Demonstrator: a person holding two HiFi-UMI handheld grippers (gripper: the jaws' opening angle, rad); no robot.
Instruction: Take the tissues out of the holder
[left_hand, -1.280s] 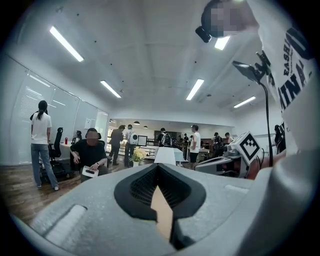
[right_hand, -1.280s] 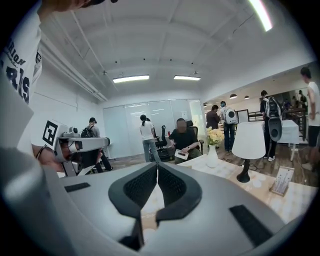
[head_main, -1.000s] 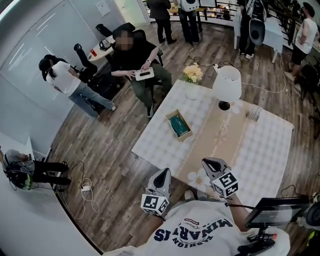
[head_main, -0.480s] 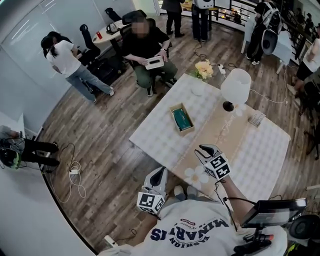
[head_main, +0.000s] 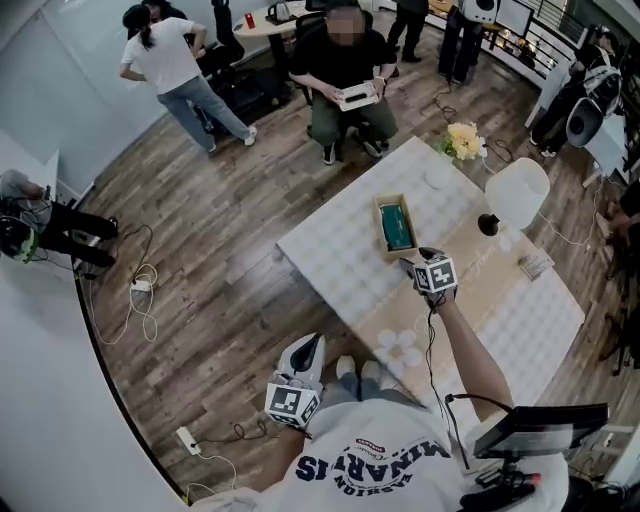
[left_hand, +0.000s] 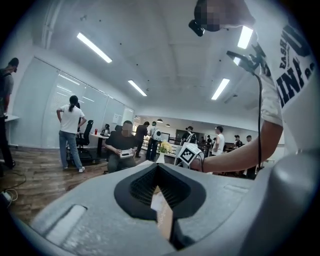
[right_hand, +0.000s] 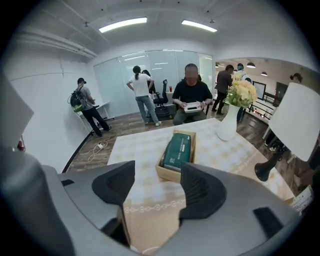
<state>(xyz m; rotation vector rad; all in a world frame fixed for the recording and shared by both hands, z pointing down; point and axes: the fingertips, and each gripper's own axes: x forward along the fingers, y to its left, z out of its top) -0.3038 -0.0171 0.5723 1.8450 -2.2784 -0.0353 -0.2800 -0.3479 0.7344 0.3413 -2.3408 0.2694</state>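
Note:
A shallow wooden holder (head_main: 394, 228) sits near the middle of the white table (head_main: 330, 250) with a dark green tissue pack (head_main: 394, 224) lying in it. In the right gripper view the holder (right_hand: 167, 172) and the tissue pack (right_hand: 179, 149) lie straight ahead, just beyond the jaws. My right gripper (head_main: 416, 263) hovers over the table close to the holder's near end. Its jaws have just been opening and now stand wide, nothing between them (right_hand: 159, 176). My left gripper (head_main: 310, 346) hangs off the table by my body, its jaws shut and empty (left_hand: 157, 169).
A white lamp (head_main: 517, 190) and a vase of flowers (head_main: 462, 142) stand at the table's far side, and a beige runner (head_main: 470, 290) crosses it. A person sits on a chair (head_main: 345, 60) beyond the table. Cables (head_main: 140, 295) lie on the wooden floor at left.
My right gripper has travelled forward and down over the table to the holder, and its jaws have opened. The left gripper has shifted a little beside my body, still shut.

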